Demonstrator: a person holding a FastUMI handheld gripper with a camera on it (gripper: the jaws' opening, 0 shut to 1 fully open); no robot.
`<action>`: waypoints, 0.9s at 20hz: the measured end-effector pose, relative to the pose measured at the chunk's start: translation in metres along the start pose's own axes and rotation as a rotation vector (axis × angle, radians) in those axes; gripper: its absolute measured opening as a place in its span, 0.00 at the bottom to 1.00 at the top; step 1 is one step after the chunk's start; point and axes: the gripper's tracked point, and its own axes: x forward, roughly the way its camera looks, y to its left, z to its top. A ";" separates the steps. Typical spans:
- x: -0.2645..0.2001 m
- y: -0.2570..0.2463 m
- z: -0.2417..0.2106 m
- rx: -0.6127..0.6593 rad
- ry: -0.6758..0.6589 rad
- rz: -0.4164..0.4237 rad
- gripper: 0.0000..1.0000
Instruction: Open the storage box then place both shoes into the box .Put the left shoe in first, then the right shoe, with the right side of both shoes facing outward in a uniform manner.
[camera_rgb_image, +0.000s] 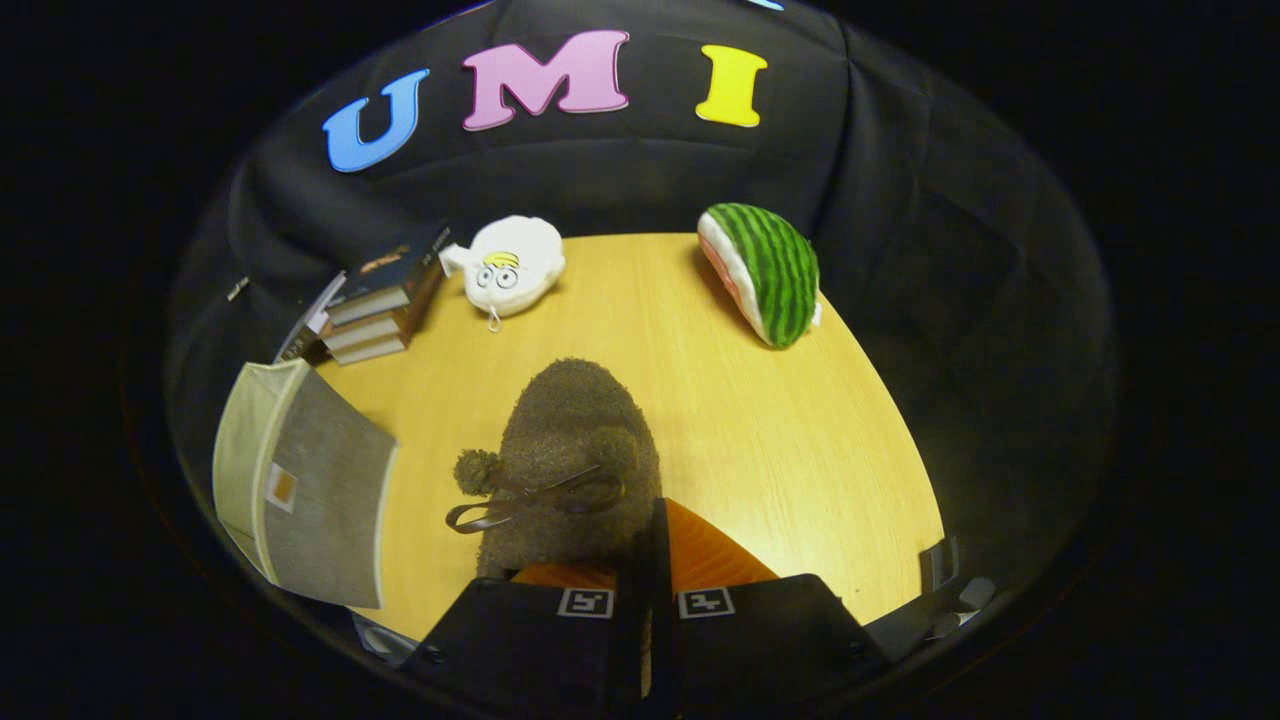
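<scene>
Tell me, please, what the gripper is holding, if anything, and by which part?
The gripper is shut on the fuzzy brown shoe, pinching its heel-end rim, with the toe pointing away over the table.

Fuzzy brown slipper with pom-poms and ribbon bow (575, 450) on round light-wood table (780, 440), toe pointing away, heel at the gripper (648, 585), whose fingers meet closed at its rear edge. Grey-and-cream fabric storage box (305, 490) left of slipper, at table edge. Stack of books (385, 300) beyond box. White plush toy (512, 265) just right of books. Watermelon-slice plush (765, 270) far right, well apart from slipper.
</scene>
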 end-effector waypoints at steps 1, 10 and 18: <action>-0.009 0.019 0.011 0.013 -0.012 0.026 0.09; -0.046 0.185 0.043 0.113 0.079 0.205 0.09; -0.040 0.285 0.010 0.061 0.204 0.231 0.09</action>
